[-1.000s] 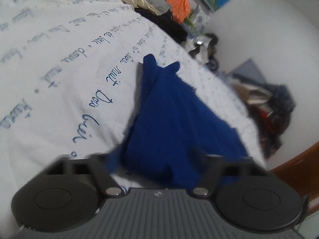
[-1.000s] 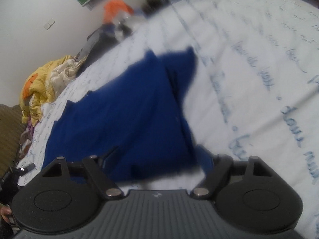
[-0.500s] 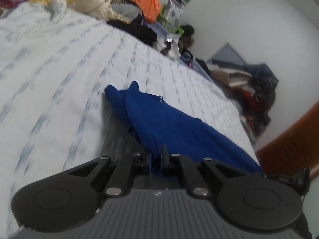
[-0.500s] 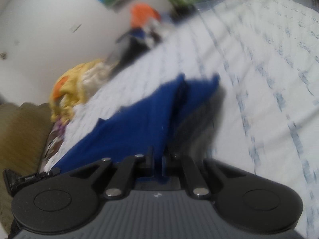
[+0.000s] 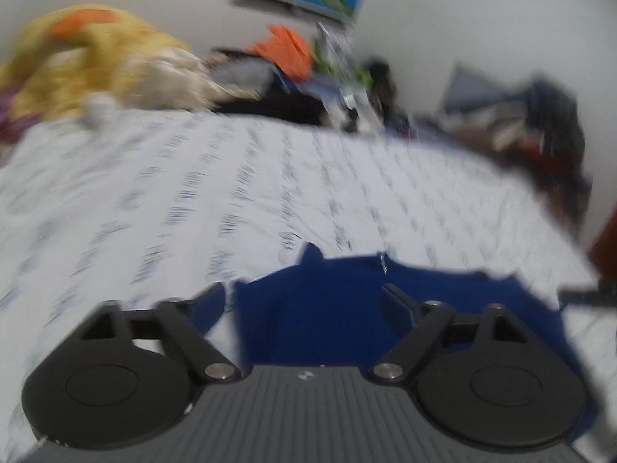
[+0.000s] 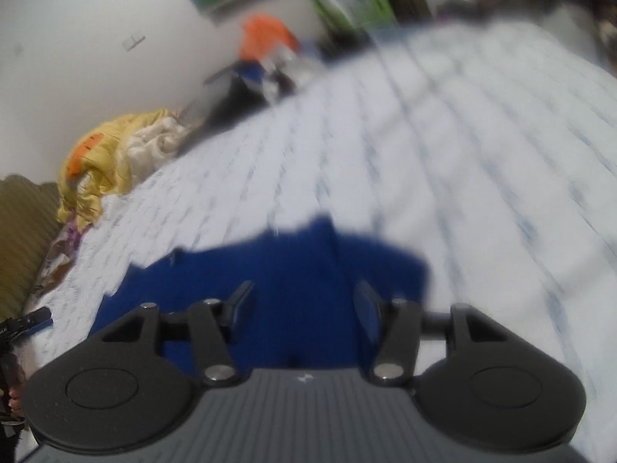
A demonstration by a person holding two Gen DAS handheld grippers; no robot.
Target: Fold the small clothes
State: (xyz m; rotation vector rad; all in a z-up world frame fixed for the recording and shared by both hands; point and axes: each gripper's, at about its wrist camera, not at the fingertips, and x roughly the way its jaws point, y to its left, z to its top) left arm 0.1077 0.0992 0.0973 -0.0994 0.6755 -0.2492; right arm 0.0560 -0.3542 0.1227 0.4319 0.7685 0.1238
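A dark blue garment (image 5: 462, 293) lies folded on the white bed sheet with blue writing (image 5: 193, 193). In the left wrist view it fills the lower middle, under and beyond my left gripper (image 5: 304, 301). That gripper's jaws are opening, and the cloth lies below them with neither pad pressing on it. In the right wrist view the same blue garment (image 6: 293, 254) spreads across the sheet (image 6: 462, 154) beneath my right gripper (image 6: 304, 301). Its jaws are opening too and grip nothing. Both views are blurred.
A yellow quilt pile (image 5: 88, 65) and an orange bag (image 5: 289, 50) sit at the far edge of the bed by the wall. Dark clutter (image 5: 540, 123) is piled to the right. An olive cushion (image 6: 23, 231) borders the bed on the left.
Half a second ago both grippers were shut on the blue cloth. Now both have let go and lifted, and the garment lies lower in each view.
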